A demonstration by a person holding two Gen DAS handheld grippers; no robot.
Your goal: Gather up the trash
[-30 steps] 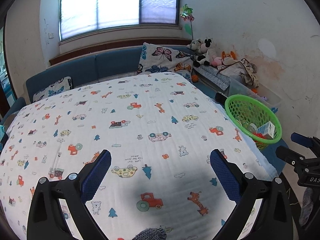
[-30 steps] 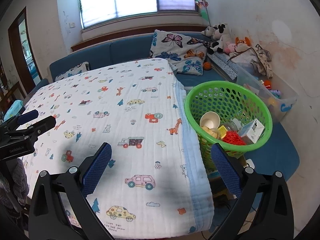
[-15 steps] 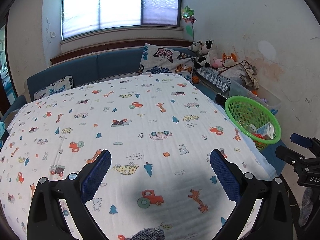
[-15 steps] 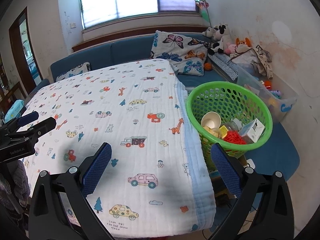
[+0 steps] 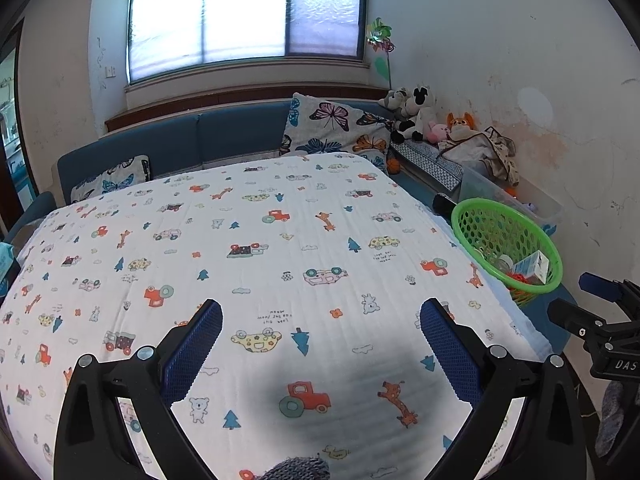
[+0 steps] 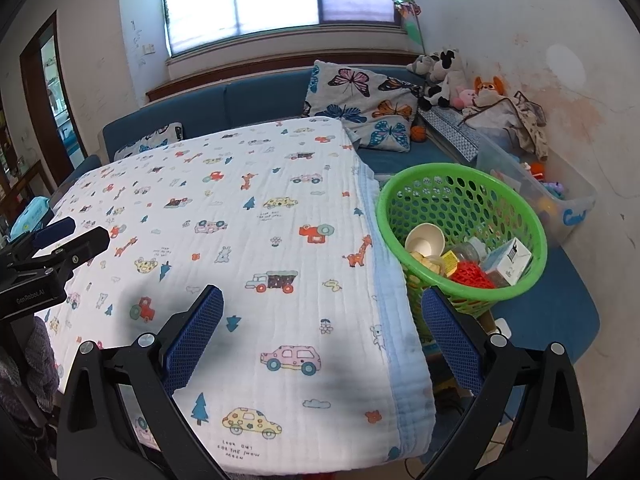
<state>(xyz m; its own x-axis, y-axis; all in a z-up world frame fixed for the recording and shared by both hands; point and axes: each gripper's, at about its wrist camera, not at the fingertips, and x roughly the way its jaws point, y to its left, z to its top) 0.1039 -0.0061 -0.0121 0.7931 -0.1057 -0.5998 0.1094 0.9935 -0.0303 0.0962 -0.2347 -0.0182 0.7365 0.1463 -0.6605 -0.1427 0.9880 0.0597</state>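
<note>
A green perforated basket [image 6: 460,200] is sitting tilted just off the blanket-covered table's [image 6: 280,240] right edge, holding a paper cup [image 6: 425,240], a white carton [image 6: 507,261], red plastic [image 6: 472,272] and a clear bottle [image 6: 466,249].

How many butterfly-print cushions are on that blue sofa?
2: one large butterfly-print cushion leans on the backrest at the blue sofa's right end; a smaller one sits at its left, partly hidden behind the cartoon-print blanket.
</note>
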